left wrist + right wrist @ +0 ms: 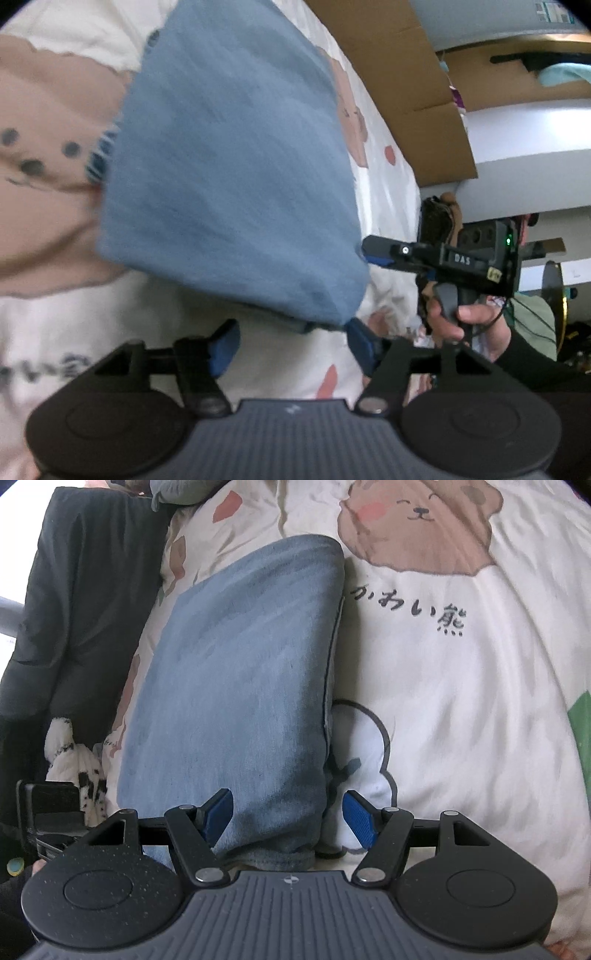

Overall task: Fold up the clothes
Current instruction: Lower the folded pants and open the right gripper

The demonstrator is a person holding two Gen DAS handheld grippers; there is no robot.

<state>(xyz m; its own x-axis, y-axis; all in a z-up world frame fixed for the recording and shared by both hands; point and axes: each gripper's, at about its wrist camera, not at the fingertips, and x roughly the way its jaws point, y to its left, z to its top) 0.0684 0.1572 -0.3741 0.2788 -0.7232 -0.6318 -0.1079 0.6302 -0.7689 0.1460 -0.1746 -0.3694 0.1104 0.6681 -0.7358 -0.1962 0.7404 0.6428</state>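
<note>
Bed covered by a white quilt printed with a brown bear at upper right of the right wrist view, dark script below it. Folded blue jeans lie on the quilt, centre frame. Black garment at upper left edge. Black-and-white fluffy item at lower left, beside the jeans.

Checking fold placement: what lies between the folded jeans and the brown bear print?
Only bare white duvet, with some black lettering printed on it. The right wrist view shows it between the jeans and the bear print.
</note>
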